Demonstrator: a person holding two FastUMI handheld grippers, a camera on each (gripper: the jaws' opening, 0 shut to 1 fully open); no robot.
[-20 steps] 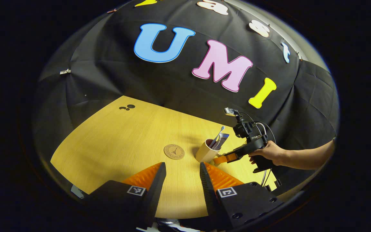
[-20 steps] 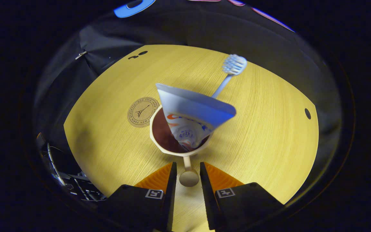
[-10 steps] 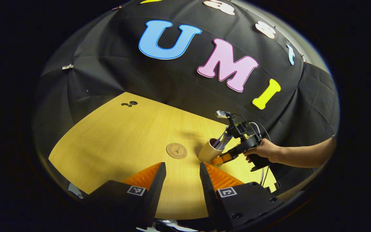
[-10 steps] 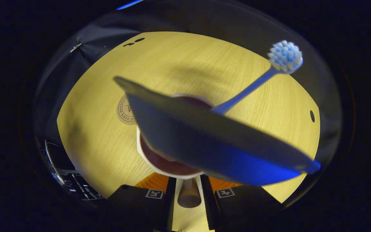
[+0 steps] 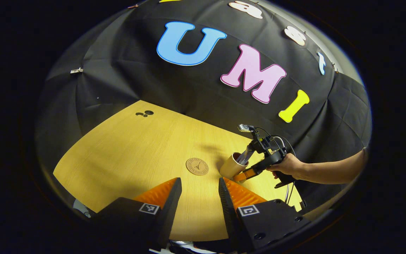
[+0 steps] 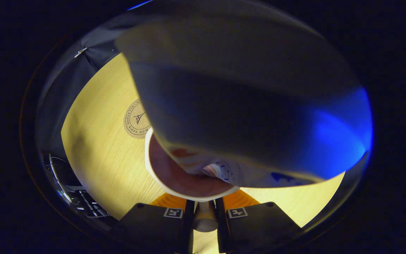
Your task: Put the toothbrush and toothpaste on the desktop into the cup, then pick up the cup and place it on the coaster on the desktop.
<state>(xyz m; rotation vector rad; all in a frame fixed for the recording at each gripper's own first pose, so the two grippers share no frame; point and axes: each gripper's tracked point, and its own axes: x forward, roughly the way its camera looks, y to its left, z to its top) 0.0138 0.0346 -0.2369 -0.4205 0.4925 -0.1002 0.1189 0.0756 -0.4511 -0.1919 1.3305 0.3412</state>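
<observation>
**Right gripper clamped on cup handle; spill risk on the lift**

Right gripper [image 6: 203,220] was closed on the cup's handle [image 6: 204,215], both fingers pressing its sides. Left gripper [image 5: 197,197] hung released above the wooden surface [image 5: 125,155], holding nothing. Cup [image 5: 232,165] sat tilted, just beside the coaster [image 5: 197,166]. Toothpaste tube [image 6: 245,106] stood in it, its flat crimped end looming close to the camera; the toothbrush could not be made out.

Risks, as judged: the handle is a narrow, smooth stub, so the cup could pivot between the fingers. The tall, top-heavy tube could lever out. A tilted base could catch the coaster's edge.

Cup looked glossy, cream outside, reddish-brown inside. Coaster: thin round cork-like disc, printed.
</observation>
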